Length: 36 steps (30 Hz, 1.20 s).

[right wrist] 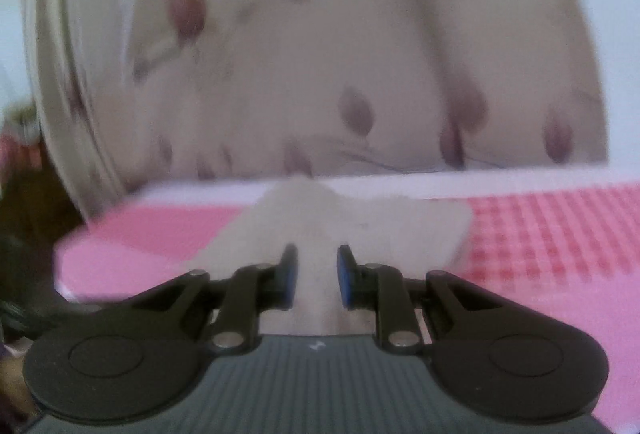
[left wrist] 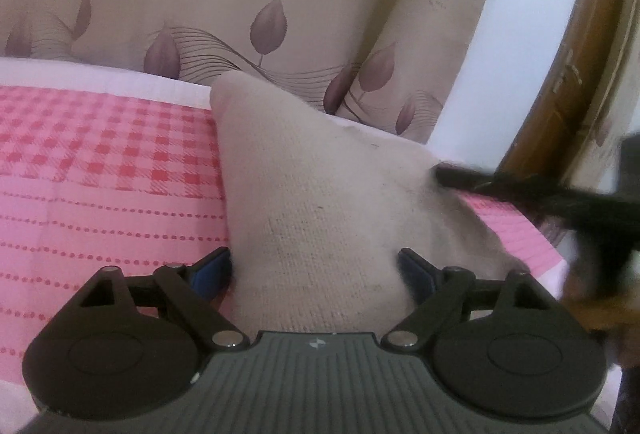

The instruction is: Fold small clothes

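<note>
A small beige knitted garment (left wrist: 312, 202) lies on a pink bedspread. In the left wrist view it runs up between my left gripper's (left wrist: 316, 270) wide-open fingers, which stand on either side of its near end. My right gripper shows there as a blurred dark shape (left wrist: 520, 190) reaching in from the right, touching the garment's right corner. In the blurred right wrist view, my right gripper (right wrist: 318, 274) has its jaws narrowly apart with a strip of the beige garment (right wrist: 360, 226) between the blue pads (right wrist: 346, 274).
The pink bedspread (left wrist: 100, 174) has a red check band and dotted stripes. Behind it stands a beige pillow with purple leaf print (left wrist: 240, 2). A brown wooden bed frame (left wrist: 580, 54) curves at the right, and a white wall shows beside it.
</note>
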{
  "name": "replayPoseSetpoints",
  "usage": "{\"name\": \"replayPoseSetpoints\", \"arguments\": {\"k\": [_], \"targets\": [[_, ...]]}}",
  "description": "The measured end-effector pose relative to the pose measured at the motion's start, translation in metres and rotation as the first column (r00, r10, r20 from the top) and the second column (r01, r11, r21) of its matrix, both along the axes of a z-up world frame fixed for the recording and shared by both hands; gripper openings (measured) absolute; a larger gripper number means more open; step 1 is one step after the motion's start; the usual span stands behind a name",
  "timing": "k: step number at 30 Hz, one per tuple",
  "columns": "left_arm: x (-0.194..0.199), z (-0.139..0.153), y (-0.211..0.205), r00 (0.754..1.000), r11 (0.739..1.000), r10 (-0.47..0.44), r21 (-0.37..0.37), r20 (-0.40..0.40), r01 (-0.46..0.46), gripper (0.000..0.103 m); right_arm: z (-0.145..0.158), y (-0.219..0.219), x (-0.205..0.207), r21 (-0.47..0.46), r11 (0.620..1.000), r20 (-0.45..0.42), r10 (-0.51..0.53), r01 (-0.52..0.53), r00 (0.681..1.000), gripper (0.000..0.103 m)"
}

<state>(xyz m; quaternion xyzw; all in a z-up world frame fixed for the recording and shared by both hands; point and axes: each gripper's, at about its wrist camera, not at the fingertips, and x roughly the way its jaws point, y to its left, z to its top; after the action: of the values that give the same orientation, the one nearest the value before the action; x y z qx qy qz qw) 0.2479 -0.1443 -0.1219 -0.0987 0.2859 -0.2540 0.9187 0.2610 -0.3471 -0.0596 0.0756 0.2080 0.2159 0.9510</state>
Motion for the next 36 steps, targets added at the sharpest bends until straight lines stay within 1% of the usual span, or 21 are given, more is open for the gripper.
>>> {"name": "replayPoseSetpoints", "arguments": {"k": [1,2,3,4,5,7,8,10,11,13,15,17,18,19,22,25,28,31,33,34,36], "targets": [[0.000,0.000,0.000,1.000,1.000,0.004,0.000,-0.003,-0.004,0.088,-0.005,0.008,0.012,-0.070,0.998,-0.022,-0.009,0.008,1.000,0.018],[0.000,0.000,0.000,1.000,1.000,0.010,0.001,-0.008,-0.010,0.088,-0.016,0.015,0.029,-0.174,0.984,-0.056,-0.044,0.034,0.997,0.017],[0.001,0.000,0.002,1.000,1.000,0.017,0.001,-0.010,-0.017,0.088,-0.025,0.013,0.037,-0.182,0.983,-0.050,-0.043,0.034,0.998,0.017],[0.001,-0.001,0.003,1.000,1.000,0.019,0.000,-0.011,-0.019,0.088,-0.027,0.007,0.043,-0.124,0.992,-0.049,-0.042,0.036,0.998,0.016],[0.000,0.000,0.003,1.000,1.000,0.021,0.001,-0.007,-0.021,0.088,-0.026,0.001,0.051,-0.072,0.997,-0.078,-0.044,0.038,0.996,0.016],[-0.002,0.000,0.005,1.000,0.999,0.031,0.006,-0.002,-0.031,0.090,-0.019,-0.003,0.060,-0.040,0.998,-0.109,-0.053,0.049,0.993,0.017],[-0.002,0.000,0.006,0.999,0.999,0.033,0.002,0.000,-0.033,0.091,-0.016,-0.007,0.061,-0.005,0.999,-0.124,-0.048,0.048,0.991,0.018],[-0.003,0.000,0.008,0.999,0.999,0.037,-0.007,0.000,-0.037,0.092,-0.008,-0.015,0.057,0.066,0.997,-0.102,-0.034,0.041,0.994,0.019],[-0.002,0.000,0.008,0.999,0.999,0.042,-0.009,-0.001,-0.042,0.093,-0.003,-0.018,0.054,0.074,0.996,-0.079,-0.041,0.047,0.996,0.019],[-0.002,0.000,0.007,0.999,0.999,0.041,-0.009,0.001,-0.041,0.093,0.004,-0.013,0.052,0.041,0.997,-0.040,-0.065,0.066,0.997,0.019],[-0.003,0.000,0.007,0.999,0.999,0.041,-0.008,0.005,-0.041,0.093,0.002,-0.009,0.058,-0.028,0.991,-0.020,-0.128,0.128,0.992,0.019],[-0.004,0.000,0.008,0.999,0.999,0.042,-0.009,0.007,-0.042,0.093,-0.014,-0.004,0.073,-0.101,0.983,-0.064,-0.160,0.153,0.985,0.018],[-0.004,0.000,0.008,0.999,0.999,0.043,-0.007,0.008,-0.043,0.093,-0.027,-0.004,0.080,-0.128,0.983,-0.090,-0.145,0.133,0.985,0.018],[-0.004,0.000,0.007,0.999,0.999,0.044,-0.005,0.008,-0.044,0.093,-0.030,-0.005,0.079,-0.116,0.986,-0.059,-0.131,0.124,0.990,0.018],[-0.005,0.001,0.007,0.998,0.998,0.057,0.005,0.014,-0.057,0.097,-0.027,-0.011,0.084,-0.084,0.989,-0.089,-0.129,0.122,0.988,0.019],[-0.008,0.002,0.006,0.997,0.997,0.075,0.018,0.024,-0.075,0.100,-0.023,-0.014,0.067,-0.054,0.984,-0.060,-0.173,0.169,0.983,0.020],[-0.009,0.003,0.004,0.996,0.995,0.086,0.038,0.033,-0.087,0.101,-0.015,0.001,0.026,-0.025,0.980,0.014,-0.195,0.195,0.981,0.022],[-0.010,0.004,0.003,0.995,0.994,0.091,0.051,0.036,-0.093,0.102,-0.016,0.023,-0.001,-0.101,0.971,0.043,-0.212,0.216,0.976,0.023],[-0.010,0.004,0.002,0.995,0.994,0.093,0.059,0.039,-0.095,0.103,-0.024,0.034,-0.014,-0.192,0.951,0.054,-0.235,0.241,0.970,0.024],[-0.011,0.004,0.001,0.995,0.993,0.095,0.066,0.042,-0.097,0.103,-0.028,0.035,-0.017,-0.232,0.937,0.048,-0.256,0.260,0.965,0.029],[-0.012,0.005,-0.001,0.994,0.991,0.099,0.081,0.050,-0.102,0.103,-0.032,0.033,-0.018,-0.219,0.932,0.032,-0.289,0.289,0.957,0.039]]}}
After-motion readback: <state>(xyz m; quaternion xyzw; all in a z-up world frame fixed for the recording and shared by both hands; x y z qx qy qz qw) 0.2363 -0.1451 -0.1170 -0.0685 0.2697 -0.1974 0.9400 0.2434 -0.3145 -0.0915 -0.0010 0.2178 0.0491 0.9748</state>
